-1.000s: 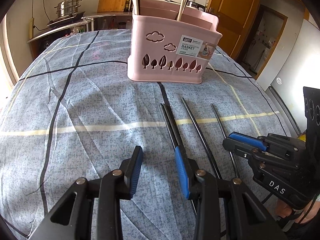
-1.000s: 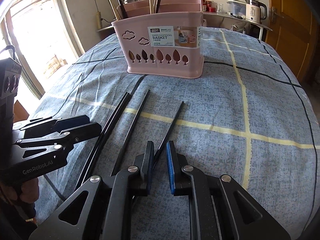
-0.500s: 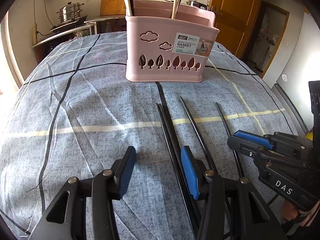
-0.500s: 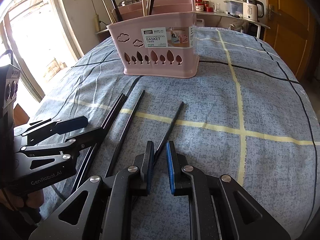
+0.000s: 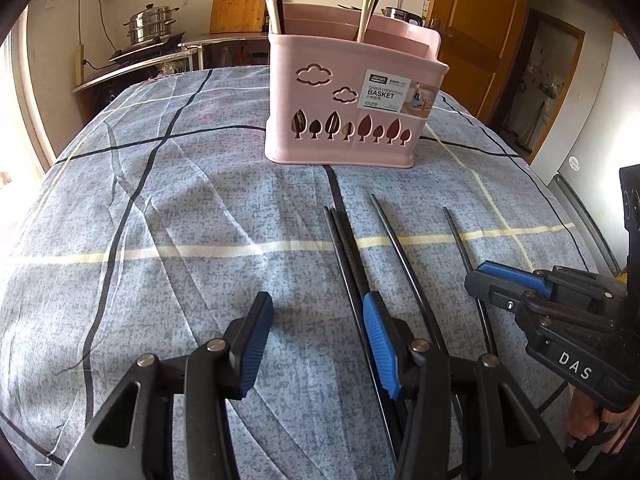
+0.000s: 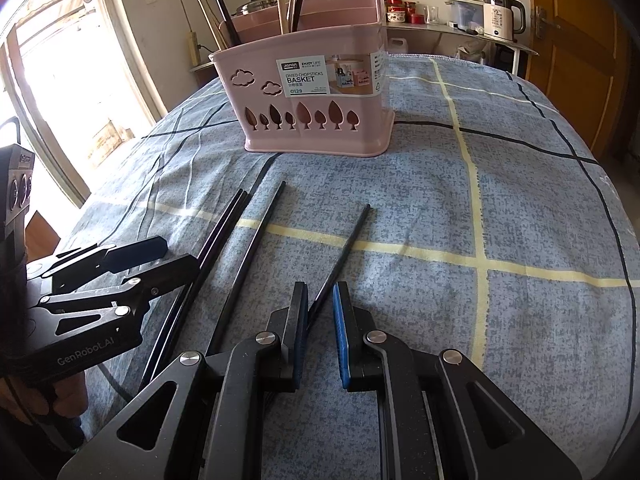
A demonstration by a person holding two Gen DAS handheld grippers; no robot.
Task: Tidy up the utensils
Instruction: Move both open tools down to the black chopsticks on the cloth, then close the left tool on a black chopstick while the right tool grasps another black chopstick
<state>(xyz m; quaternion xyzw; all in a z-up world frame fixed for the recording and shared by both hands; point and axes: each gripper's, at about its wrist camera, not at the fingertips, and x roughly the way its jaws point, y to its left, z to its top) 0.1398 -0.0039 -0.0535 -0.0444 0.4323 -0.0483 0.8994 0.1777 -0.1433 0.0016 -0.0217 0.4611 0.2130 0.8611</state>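
Four thin black chopsticks on the cloth, near side of the pink basket (image 6: 316,116)

The right gripper (image 6: 320,332), narrowly open, straddles the rightmost chopstick (image 6: 344,248) without clamping it; the left gripper (image 5: 316,340) gapes wide and empty beside the paired chopsticks (image 5: 344,248). Light, stiff and likely slippery: pinch near the thick near end.

Blue patterned tablecloth (image 5: 192,208) crossed by black and yellow lines, steel stacked pot (image 5: 151,24) at upper left, wooden cutting board (image 5: 238,7) behind, white electric kettle (image 6: 500,16) on a shelf at upper right, wooden door (image 6: 576,36) at right edge
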